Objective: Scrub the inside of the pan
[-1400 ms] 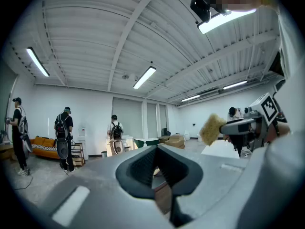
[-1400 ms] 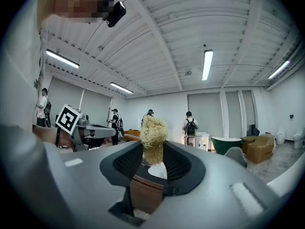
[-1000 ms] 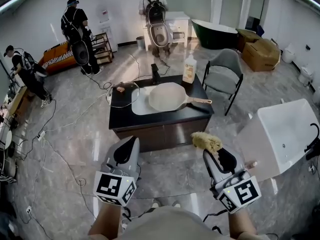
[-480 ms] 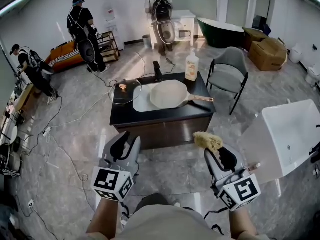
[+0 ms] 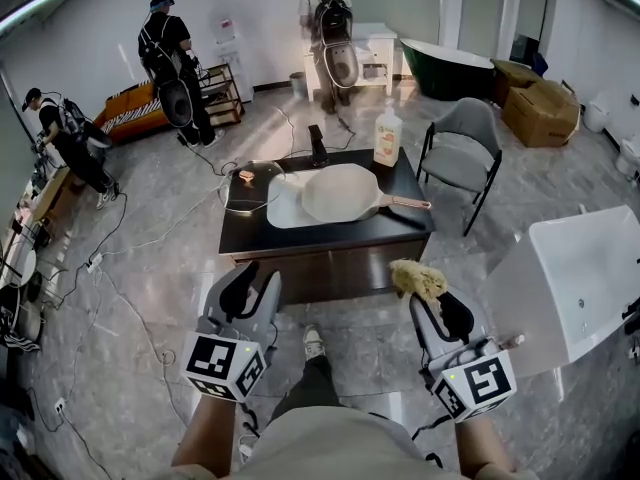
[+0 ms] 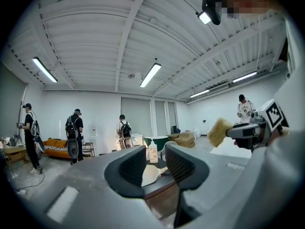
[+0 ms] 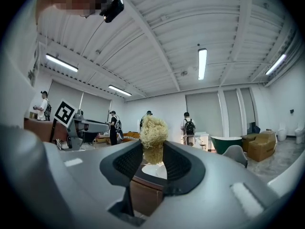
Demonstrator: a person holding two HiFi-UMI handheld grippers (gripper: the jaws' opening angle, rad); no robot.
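The frying pan lies on a dark table at 12 o'clock from the person, well apart from both grippers. It is round and shallow, and the face turned up is a pale, matte cream with no marks that can be made out. Its slim, copper-toned handle points toward 3 o'clock. The pan rests on a white mat that sticks out from under it on the 9 o'clock side. Beyond the mat, also at 9 o'clock, a glass lid lies flat. A bottle with a pale label stands upright at 1 o'clock from the pan. The print on the label is too small to read. A grey chair stands off the table at 3 o'clock.

The left gripper, at 7 o'clock in the head view, is opening. In the left gripper view its ribbed pads stand apart with nothing between them, and the pan and bottle show far off through the gap.

The right gripper, at 5 o'clock, is clamped on a straw-coloured fibre scrubber. In the right gripper view the pads pinch the lower part of the scrubber, and its frizzy top bulges above them.

Each gripper carries a marker cube printed with black-and-white square patterns, which are not letters.
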